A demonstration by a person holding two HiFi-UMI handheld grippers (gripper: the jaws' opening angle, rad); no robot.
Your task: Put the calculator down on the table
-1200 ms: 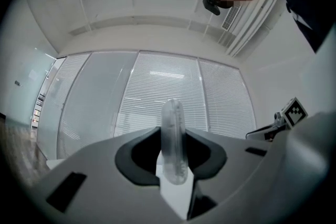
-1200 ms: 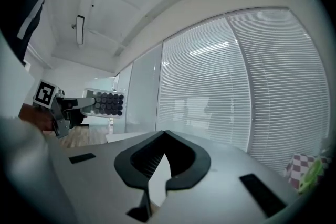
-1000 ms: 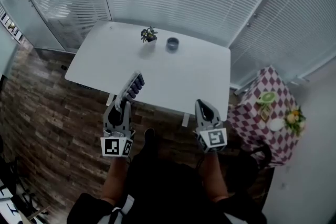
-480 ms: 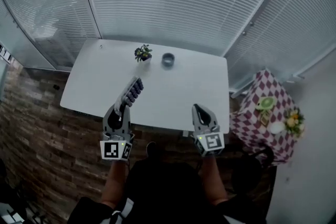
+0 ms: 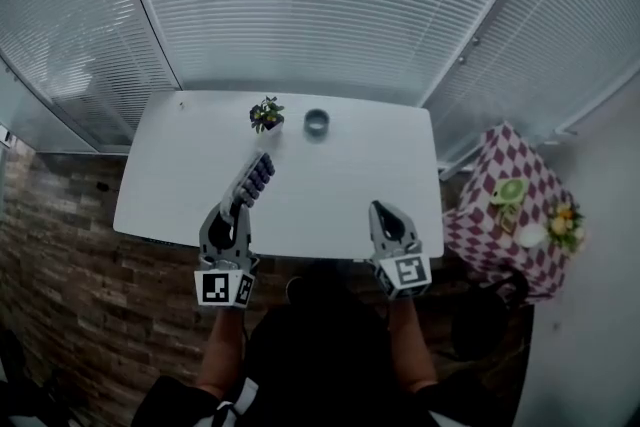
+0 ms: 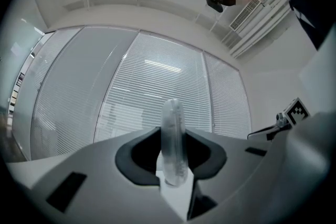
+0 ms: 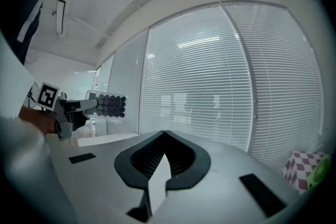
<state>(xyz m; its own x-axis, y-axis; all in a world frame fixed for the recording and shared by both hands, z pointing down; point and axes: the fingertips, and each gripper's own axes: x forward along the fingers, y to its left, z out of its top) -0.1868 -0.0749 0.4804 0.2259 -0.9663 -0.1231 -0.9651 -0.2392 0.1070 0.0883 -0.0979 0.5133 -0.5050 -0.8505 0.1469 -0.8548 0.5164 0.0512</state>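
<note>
The calculator, a pale slab with rows of dark keys, sticks out forward from my left gripper, which is shut on its near end. It hangs over the front left part of the white table. In the left gripper view the calculator stands edge-on between the jaws. My right gripper is shut with nothing in it, at the table's front edge on the right. The right gripper view shows its jaws meeting at the tip, with the calculator off to the left.
A small potted plant and a grey cup stand at the back of the table. A checked side table with small items is at the right. White blinds close off the far side, and the floor to the left is brick-patterned.
Both grippers have come forward from over the floor to the table's front edge. The calculator stays held in the left gripper and is now over the tabletop.
</note>
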